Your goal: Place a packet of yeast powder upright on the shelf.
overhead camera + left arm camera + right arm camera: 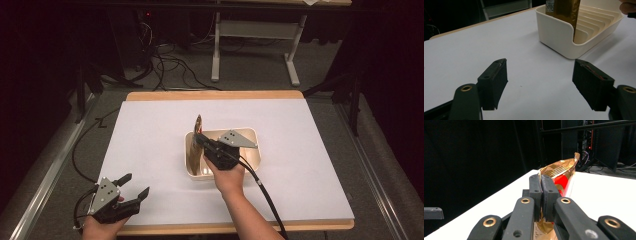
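Observation:
A gold foil packet with a red print stands on edge in the left end of a cream slotted tray at the middle of the white table. My right gripper is shut on the packet's near edge; in the right gripper view the two pads pinch the foil packet between them. The left gripper view shows the packet upright in the tray among its ribs. My left gripper rests near the table's front left corner, jaws wide apart with nothing between them.
The white sheet covers a wooden table top whose front edge lies close to both hands. Beyond the table stand a white table frame and loose cables on the floor. A cable trails from the right gripper toward the front edge.

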`<state>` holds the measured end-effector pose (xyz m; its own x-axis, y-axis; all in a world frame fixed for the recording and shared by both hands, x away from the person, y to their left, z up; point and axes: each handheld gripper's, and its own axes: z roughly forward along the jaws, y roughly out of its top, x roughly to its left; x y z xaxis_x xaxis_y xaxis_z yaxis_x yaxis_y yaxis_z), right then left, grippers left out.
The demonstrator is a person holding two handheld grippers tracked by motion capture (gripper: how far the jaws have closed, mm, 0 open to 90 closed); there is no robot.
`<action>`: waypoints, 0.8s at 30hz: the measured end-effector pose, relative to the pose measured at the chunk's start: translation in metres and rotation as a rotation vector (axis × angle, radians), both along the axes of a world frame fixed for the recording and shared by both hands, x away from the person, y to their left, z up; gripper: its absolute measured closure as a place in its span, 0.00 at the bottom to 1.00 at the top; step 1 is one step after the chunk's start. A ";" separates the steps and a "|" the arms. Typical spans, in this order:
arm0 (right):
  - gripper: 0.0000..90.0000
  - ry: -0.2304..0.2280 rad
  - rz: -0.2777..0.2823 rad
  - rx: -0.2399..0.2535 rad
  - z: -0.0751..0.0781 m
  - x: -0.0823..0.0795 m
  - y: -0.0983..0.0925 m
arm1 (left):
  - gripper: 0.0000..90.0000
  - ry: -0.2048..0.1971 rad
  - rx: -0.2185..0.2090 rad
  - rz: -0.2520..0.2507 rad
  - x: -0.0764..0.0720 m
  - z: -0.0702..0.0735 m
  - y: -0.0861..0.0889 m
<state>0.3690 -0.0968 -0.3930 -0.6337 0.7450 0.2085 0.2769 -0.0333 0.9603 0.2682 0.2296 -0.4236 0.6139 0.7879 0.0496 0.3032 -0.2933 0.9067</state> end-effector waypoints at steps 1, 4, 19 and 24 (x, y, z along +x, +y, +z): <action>0.99 0.000 0.001 -0.001 0.000 0.000 0.000 | 0.32 0.001 -0.001 0.001 0.000 0.000 0.000; 0.99 0.002 0.001 -0.003 0.000 -0.001 0.001 | 0.32 0.003 0.001 0.000 0.001 0.000 0.000; 0.84 0.039 0.005 -0.011 0.007 0.003 -0.001 | 0.32 0.005 0.002 -0.004 0.001 -0.001 0.000; 0.73 0.045 0.011 -0.016 0.010 0.003 -0.002 | 0.32 0.005 0.002 -0.005 0.001 -0.001 0.001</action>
